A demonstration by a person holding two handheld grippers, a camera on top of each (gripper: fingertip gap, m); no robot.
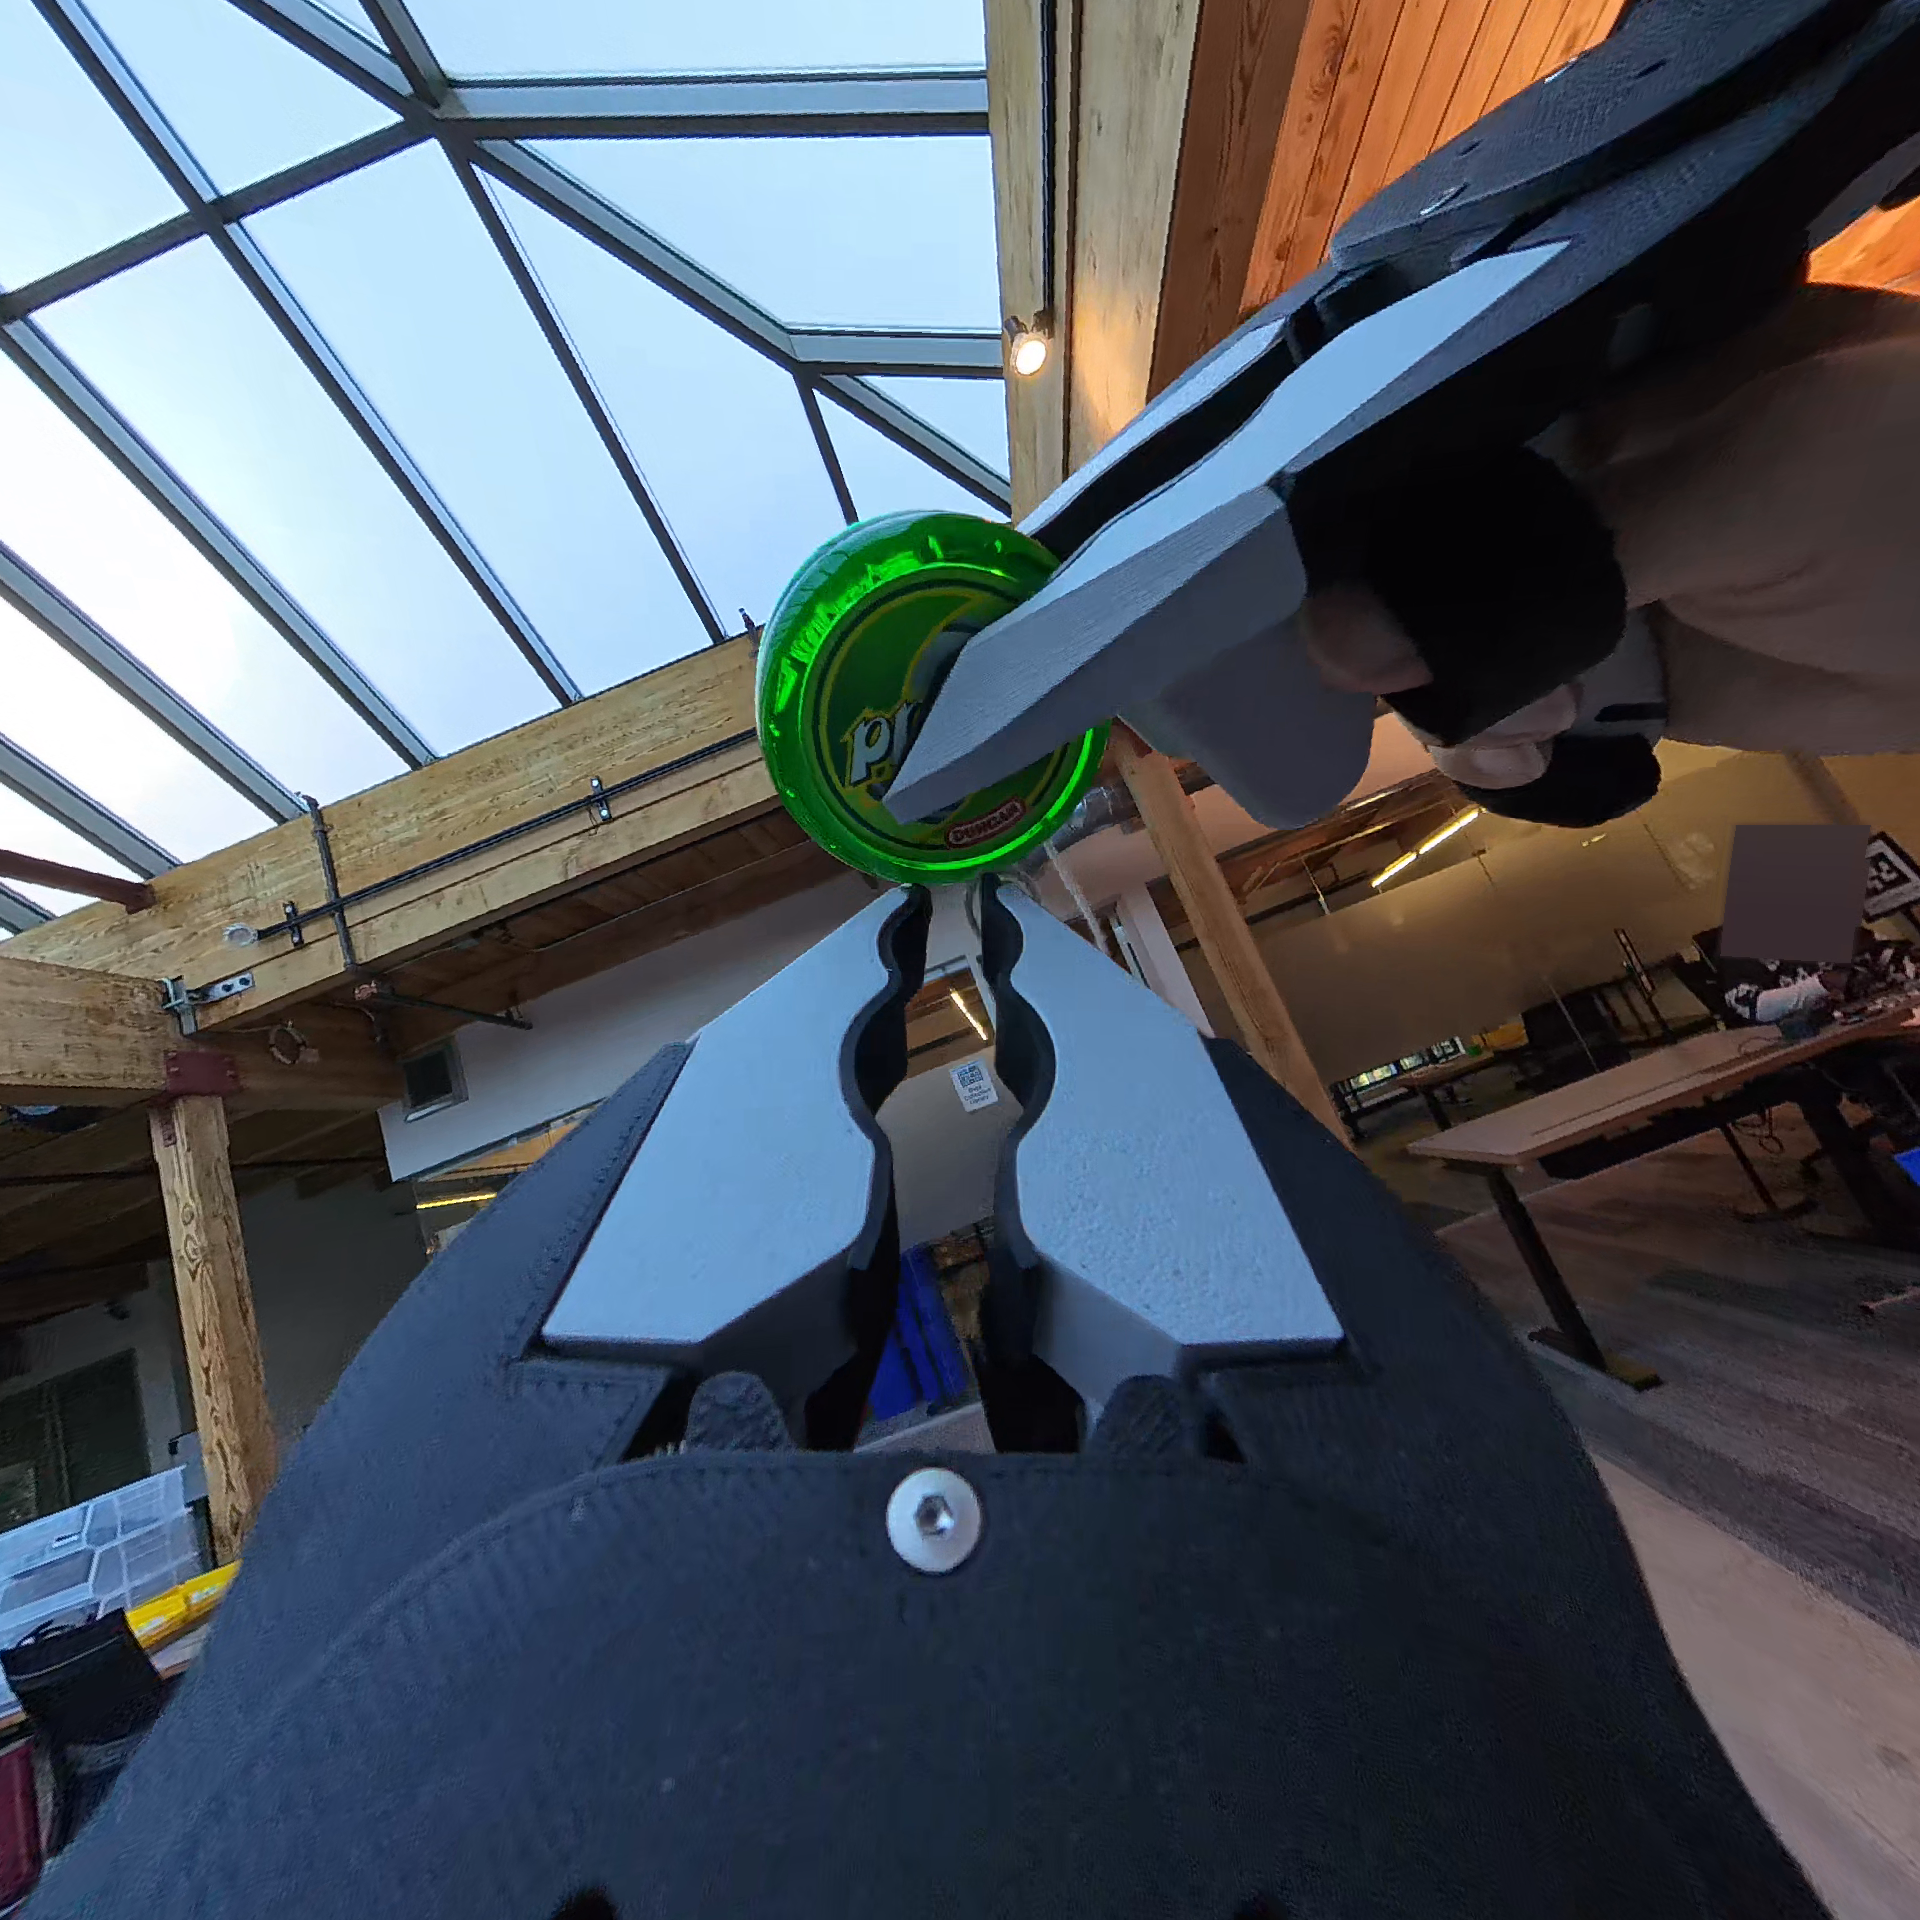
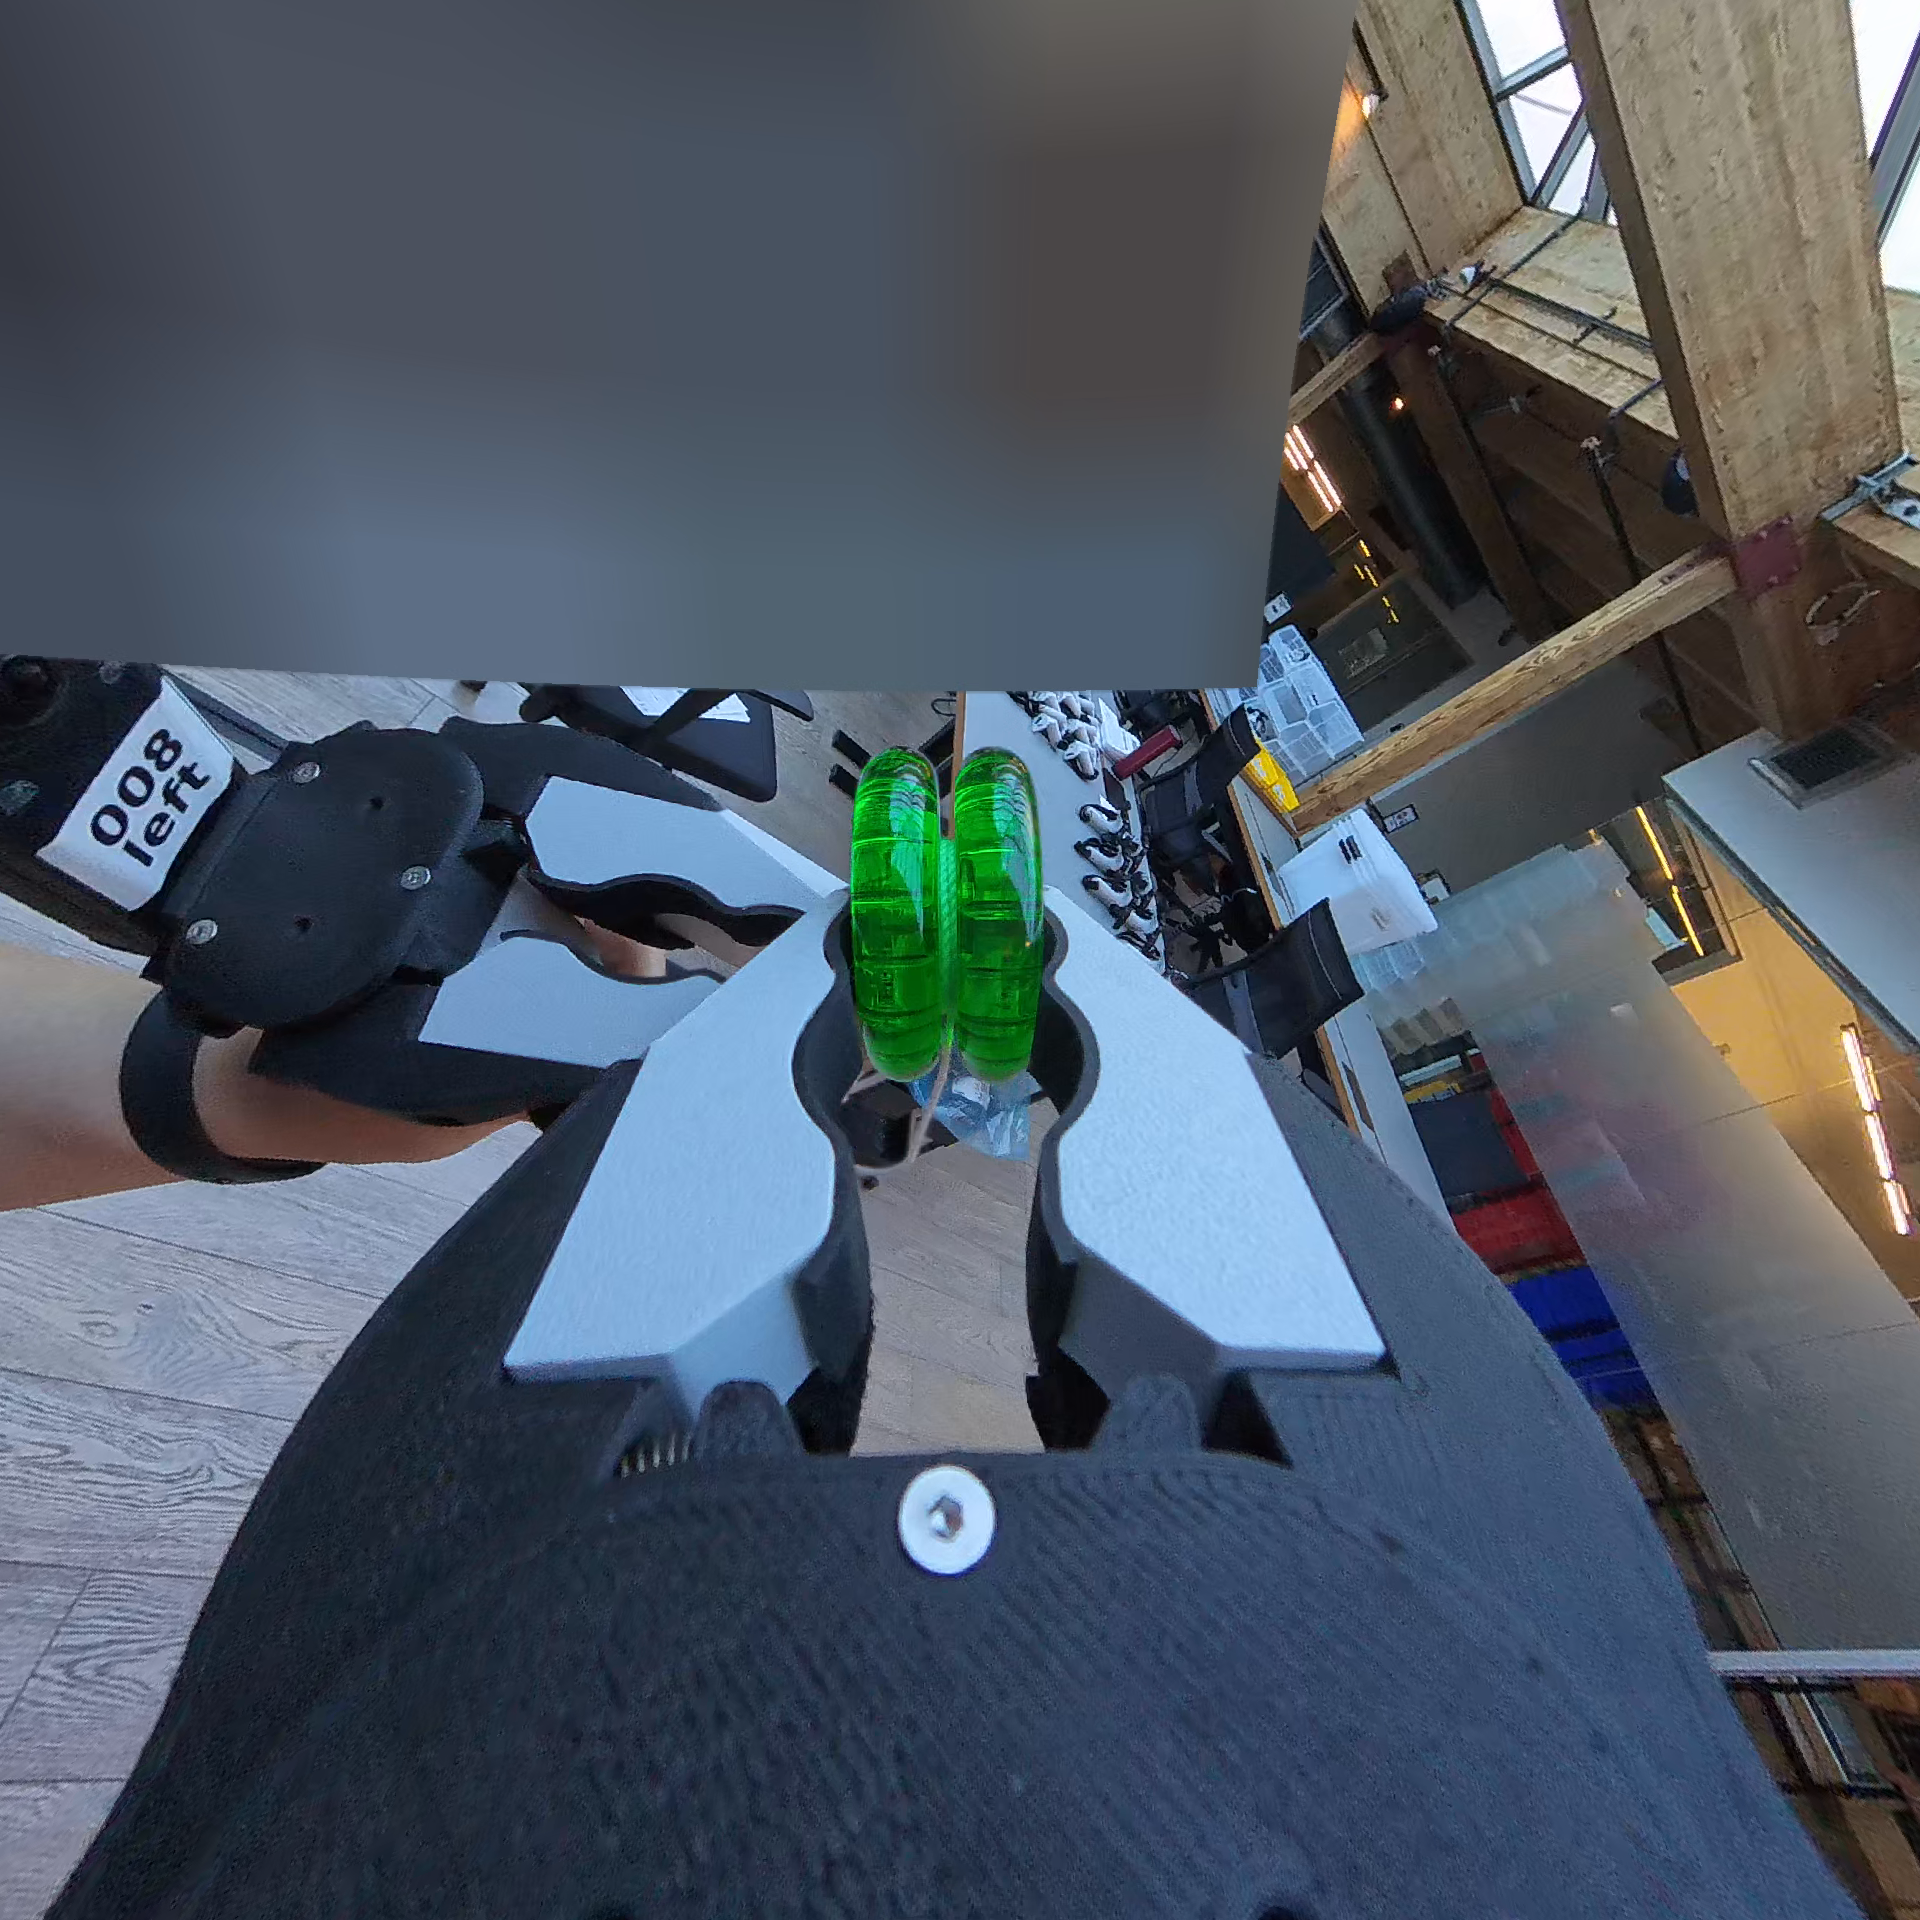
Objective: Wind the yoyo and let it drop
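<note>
Right wrist view shows the right gripper (image 2: 945, 925) clamped on the green yoyo (image 2: 945, 914); the left gripper (image 1: 954, 902), jaws nearly together, holds nothing just below it

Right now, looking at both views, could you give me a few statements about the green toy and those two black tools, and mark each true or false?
1. The right gripper clamps the green yoyo by its two flat faces. True.
2. The yoyo is red. False: it is translucent green.
3. The left gripper holds the yoyo. False: its jaws sit just below it, nearly closed, and not around it.
4. A skylight is overhead. True.
5. The yoyo lies on a table. False: it is held up in the air.
</note>
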